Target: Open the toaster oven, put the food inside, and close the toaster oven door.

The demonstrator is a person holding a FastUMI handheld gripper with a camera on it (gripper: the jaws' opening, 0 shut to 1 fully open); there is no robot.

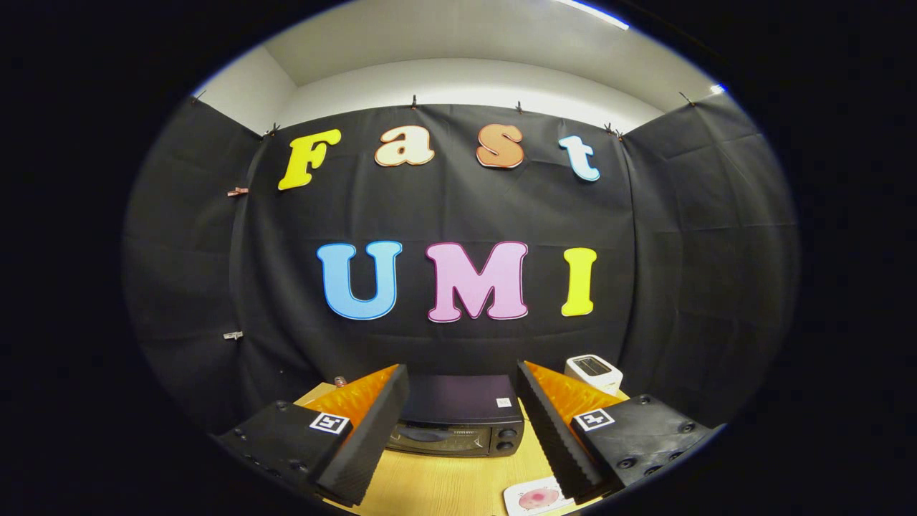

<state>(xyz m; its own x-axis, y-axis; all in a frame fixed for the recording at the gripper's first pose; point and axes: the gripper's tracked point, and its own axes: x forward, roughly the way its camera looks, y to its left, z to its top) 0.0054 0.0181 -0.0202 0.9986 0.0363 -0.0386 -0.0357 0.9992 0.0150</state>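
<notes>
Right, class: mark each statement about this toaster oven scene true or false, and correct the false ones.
1. The toaster oven door is shut. True.
2. The tool is clamped on the door handle. False: its fingers are spread apart, holding nothing.
3. A white toaster stands behind the oven to one side. True.
4. The food is already inside the oven. False: a plate with something pink sits on the wooden table in front.

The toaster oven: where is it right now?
In the gripper view, the toaster oven sits on the wooden table, door closed, ahead between the open tongs.
</notes>
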